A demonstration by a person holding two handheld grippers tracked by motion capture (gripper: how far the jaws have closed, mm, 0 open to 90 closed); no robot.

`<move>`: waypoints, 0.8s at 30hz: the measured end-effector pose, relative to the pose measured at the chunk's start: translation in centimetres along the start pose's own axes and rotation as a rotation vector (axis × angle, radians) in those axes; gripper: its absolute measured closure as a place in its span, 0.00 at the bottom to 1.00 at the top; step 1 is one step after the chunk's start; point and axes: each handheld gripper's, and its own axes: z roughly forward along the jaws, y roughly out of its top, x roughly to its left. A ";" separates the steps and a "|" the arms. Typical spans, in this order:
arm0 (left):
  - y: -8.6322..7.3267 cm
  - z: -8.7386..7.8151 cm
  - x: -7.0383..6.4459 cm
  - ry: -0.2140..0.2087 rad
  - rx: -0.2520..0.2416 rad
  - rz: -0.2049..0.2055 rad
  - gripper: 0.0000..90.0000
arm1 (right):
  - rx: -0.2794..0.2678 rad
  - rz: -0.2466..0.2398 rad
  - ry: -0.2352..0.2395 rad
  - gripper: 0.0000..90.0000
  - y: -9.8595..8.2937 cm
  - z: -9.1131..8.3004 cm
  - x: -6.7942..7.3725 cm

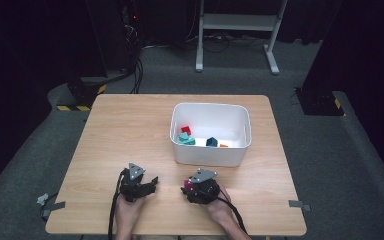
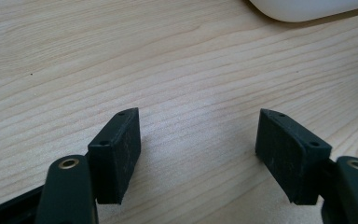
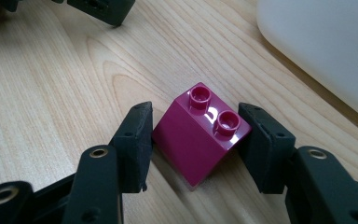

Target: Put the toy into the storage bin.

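A magenta two-stud sloped brick [image 3: 196, 135] lies on the wooden table [image 1: 130, 130]. My right gripper [image 3: 196, 122] is shut on it, one black pad pressed to each side. From above, the brick [image 1: 186, 185] shows as a small magenta spot at the right gripper [image 1: 187, 189] near the table's front edge. My left gripper [image 1: 153, 181] sits just to its left, open, with bare wood between its pads [image 2: 116, 149]. A jaw tip of the left gripper [image 3: 102, 9] shows at the top of the right gripper view.
A white bin [image 1: 210, 106] stands just beyond the grippers, right of centre, holding a red block [image 1: 185, 129], teal block [image 1: 186, 140], dark blue block [image 1: 211, 142] and orange block [image 1: 223, 145]. Its wall [image 3: 326, 46] is close on the right gripper's right.
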 end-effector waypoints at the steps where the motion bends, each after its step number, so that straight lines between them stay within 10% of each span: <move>1: 0.0 0.0 0.0 -0.001 0.000 0.000 0.35 | -0.001 -0.002 -0.001 0.53 0.0 0.0 0.0; 24: 0.0 0.1 -0.1 0.003 0.004 0.014 0.33 | -0.086 0.074 0.028 0.53 -0.5 -5.2 -2.7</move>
